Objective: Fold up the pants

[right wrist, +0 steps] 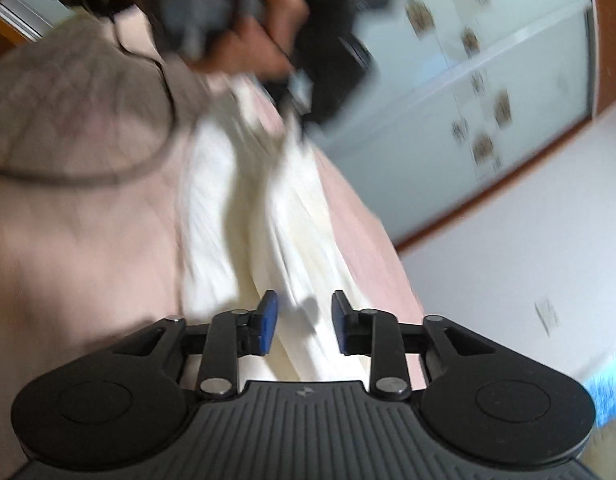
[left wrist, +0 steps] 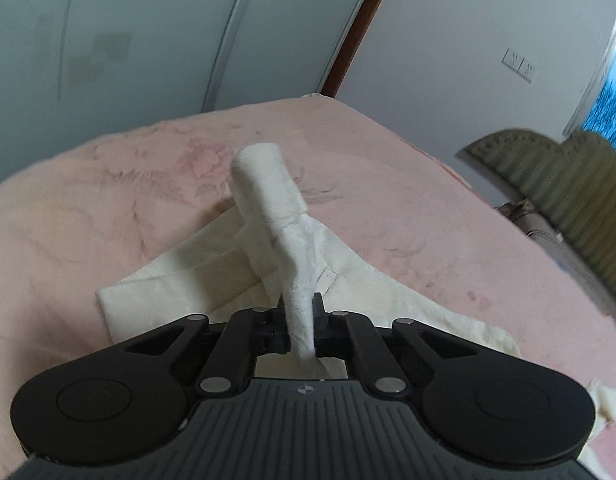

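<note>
Left gripper (left wrist: 302, 320) clenched on a raised ridge of the cream, soft-napped fabric pants (left wrist: 264, 208), long axis running away across the pink floral bedspread (left wrist: 108, 200). Right gripper (right wrist: 304, 322) released, blue pads apart over the pants. Seen only from the right wrist: blurred hand (right wrist: 260, 32).
</note>
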A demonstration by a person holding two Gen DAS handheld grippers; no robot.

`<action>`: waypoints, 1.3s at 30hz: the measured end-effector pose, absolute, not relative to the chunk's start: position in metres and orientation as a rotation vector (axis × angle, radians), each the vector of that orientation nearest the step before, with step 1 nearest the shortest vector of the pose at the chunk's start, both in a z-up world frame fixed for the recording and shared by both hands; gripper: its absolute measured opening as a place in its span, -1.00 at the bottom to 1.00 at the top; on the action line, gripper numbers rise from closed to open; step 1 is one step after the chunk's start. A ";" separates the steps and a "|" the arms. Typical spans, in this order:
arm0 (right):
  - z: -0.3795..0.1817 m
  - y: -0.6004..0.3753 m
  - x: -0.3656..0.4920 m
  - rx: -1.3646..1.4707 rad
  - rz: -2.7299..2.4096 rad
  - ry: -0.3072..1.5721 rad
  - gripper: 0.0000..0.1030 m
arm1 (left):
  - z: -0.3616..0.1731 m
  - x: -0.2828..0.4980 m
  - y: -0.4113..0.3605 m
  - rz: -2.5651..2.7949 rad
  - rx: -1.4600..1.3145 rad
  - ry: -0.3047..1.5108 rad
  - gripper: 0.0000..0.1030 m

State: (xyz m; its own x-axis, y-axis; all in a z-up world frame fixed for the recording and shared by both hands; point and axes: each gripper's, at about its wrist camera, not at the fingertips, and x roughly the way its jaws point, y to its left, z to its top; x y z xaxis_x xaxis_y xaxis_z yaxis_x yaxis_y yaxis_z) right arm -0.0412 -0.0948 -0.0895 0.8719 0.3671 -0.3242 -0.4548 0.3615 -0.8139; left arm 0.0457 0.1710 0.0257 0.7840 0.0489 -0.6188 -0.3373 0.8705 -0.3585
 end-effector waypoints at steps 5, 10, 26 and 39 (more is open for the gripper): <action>-0.085 -0.133 -0.019 -1.187 0.423 0.190 -0.02 | 0.019 0.040 0.183 0.167 -0.503 0.654 -0.63; -0.083 -0.138 0.017 -1.276 0.479 0.257 0.20 | 0.006 0.042 0.196 0.187 -0.568 0.707 -0.45; -0.091 -0.119 -0.015 -0.998 0.531 0.447 -0.84 | -0.001 0.031 0.213 0.133 -0.507 0.680 -0.82; -0.094 -0.123 -0.033 -0.834 0.484 0.469 -0.81 | 0.013 0.013 0.179 0.302 -0.147 0.643 -0.02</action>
State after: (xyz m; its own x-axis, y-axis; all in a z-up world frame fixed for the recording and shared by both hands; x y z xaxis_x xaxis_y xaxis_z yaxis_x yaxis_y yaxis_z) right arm -0.0329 -0.1232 -0.0936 0.7941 0.2187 -0.5671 -0.5737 0.5778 -0.5805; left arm 0.0133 0.1794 0.0126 0.7585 0.2313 -0.6093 -0.3219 0.9459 -0.0416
